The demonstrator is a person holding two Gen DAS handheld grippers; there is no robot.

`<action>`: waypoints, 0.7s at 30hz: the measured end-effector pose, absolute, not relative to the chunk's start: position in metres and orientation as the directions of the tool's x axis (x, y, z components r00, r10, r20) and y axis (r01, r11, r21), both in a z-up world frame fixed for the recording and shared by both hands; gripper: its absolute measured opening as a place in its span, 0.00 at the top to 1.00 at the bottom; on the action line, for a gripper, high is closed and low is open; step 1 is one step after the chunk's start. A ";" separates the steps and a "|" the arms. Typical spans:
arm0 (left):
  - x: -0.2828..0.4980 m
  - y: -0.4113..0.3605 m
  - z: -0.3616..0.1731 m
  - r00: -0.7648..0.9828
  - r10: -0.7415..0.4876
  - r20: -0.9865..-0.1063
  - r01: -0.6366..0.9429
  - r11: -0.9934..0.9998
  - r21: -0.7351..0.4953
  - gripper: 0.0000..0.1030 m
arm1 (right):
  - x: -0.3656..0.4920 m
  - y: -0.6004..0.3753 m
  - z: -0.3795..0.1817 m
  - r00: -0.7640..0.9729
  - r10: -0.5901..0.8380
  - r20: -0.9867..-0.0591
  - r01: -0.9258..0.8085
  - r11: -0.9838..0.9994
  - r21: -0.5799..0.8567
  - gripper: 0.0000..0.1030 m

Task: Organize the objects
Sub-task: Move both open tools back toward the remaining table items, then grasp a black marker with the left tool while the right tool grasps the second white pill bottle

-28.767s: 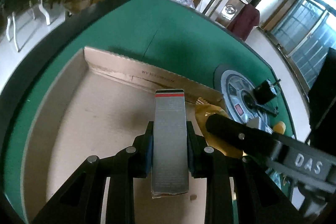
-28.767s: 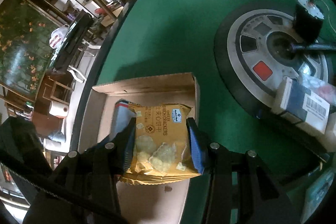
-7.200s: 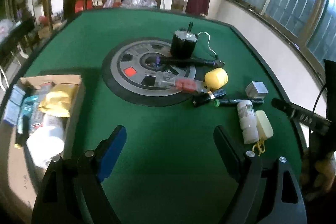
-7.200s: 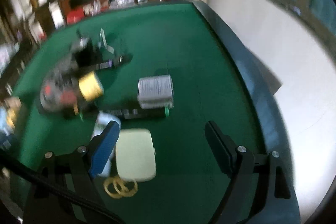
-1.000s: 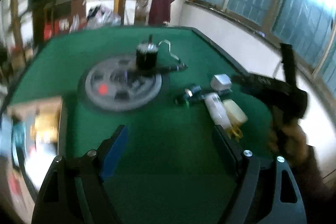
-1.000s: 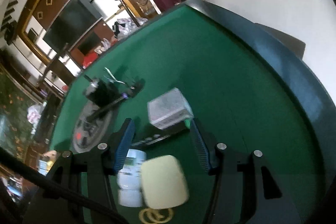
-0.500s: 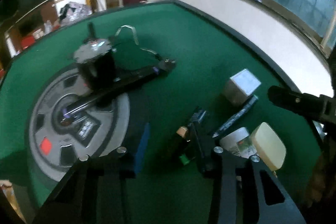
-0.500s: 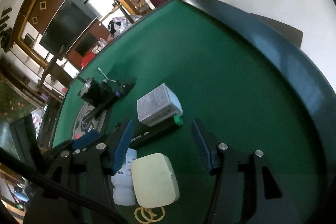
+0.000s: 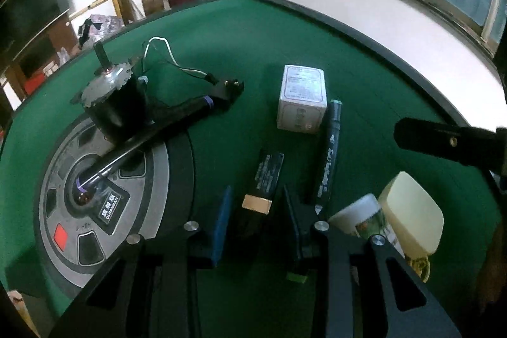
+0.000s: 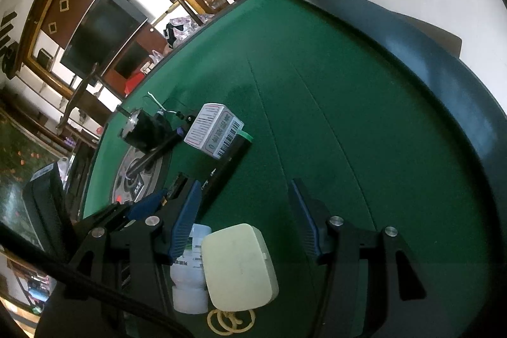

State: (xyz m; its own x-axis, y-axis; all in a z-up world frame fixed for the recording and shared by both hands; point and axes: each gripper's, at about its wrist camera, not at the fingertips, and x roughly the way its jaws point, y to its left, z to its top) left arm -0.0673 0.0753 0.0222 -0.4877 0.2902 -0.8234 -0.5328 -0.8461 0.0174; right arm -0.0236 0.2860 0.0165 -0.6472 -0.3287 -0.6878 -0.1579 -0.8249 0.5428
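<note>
Lettering "QUANSAN" marks the grey disc (image 9: 104, 211) beside the left gripper (image 9: 256, 211).

My left gripper (image 9: 255, 219), at lower centre of the frame, is closing around a dark tube with a gold band (image 9: 261, 190) on the green table (image 9: 253, 30), a white box (image 9: 301, 98) above it.

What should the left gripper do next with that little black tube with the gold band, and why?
Probably finish closing, then lift. The left gripper straddles the black tube lying on the green table; its jaws are closing, with a gap visible at each pad. A marker lies close beside it, so lifting straight up seems safest.
</note>
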 end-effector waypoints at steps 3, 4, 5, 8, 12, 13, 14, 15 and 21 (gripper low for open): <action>-0.060 0.076 0.022 -0.496 0.282 -0.821 -0.519 -0.855 0.020 0.86 | -0.024 0.286 0.015 -0.644 -0.320 -0.695 -0.168 -0.827 0.537 0.46; -0.056 0.073 0.023 -0.497 0.278 -0.822 -0.513 -0.858 0.020 0.86 | -0.024 0.287 0.014 -0.643 -0.320 -0.696 -0.170 -0.827 0.536 0.46; -0.051 0.071 0.024 -0.493 0.281 -0.823 -0.506 -0.862 0.008 0.86 | -0.024 0.287 0.014 -0.642 -0.318 -0.698 -0.174 -0.826 0.536 0.46; -0.036 0.058 0.031 -0.492 0.293 -0.820 -0.476 -0.879 -0.028 0.86 | -0.024 0.288 0.012 -0.638 -0.314 -0.703 -0.181 -0.826 0.534 0.46; -0.016 0.035 0.049 -0.507 0.323 -0.799 -0.443 -0.893 -0.081 0.86 | -0.024 0.288 0.012 -0.638 -0.317 -0.701 -0.176 -0.827 0.534 0.46; -0.011 0.029 0.054 -0.512 0.332 -0.792 -0.437 -0.895 -0.093 0.86 | -0.024 0.287 0.013 -0.639 -0.314 -0.703 -0.174 -0.831 0.529 0.46; -0.002 0.023 0.059 -0.518 0.342 -0.784 -0.430 -0.896 -0.108 0.86 | -0.024 0.286 0.013 -0.638 -0.310 -0.705 -0.171 -0.835 0.523 0.46; 0.007 0.017 0.063 -0.523 0.349 -0.778 -0.419 -0.900 -0.122 0.86 | -0.024 0.286 0.013 -0.638 -0.308 -0.706 -0.171 -0.837 0.520 0.46; 0.027 -0.012 0.070 -0.549 0.350 -0.759 -0.362 -0.918 -0.162 0.86 | -0.026 0.284 0.013 -0.640 -0.273 -0.718 -0.172 -0.859 0.481 0.46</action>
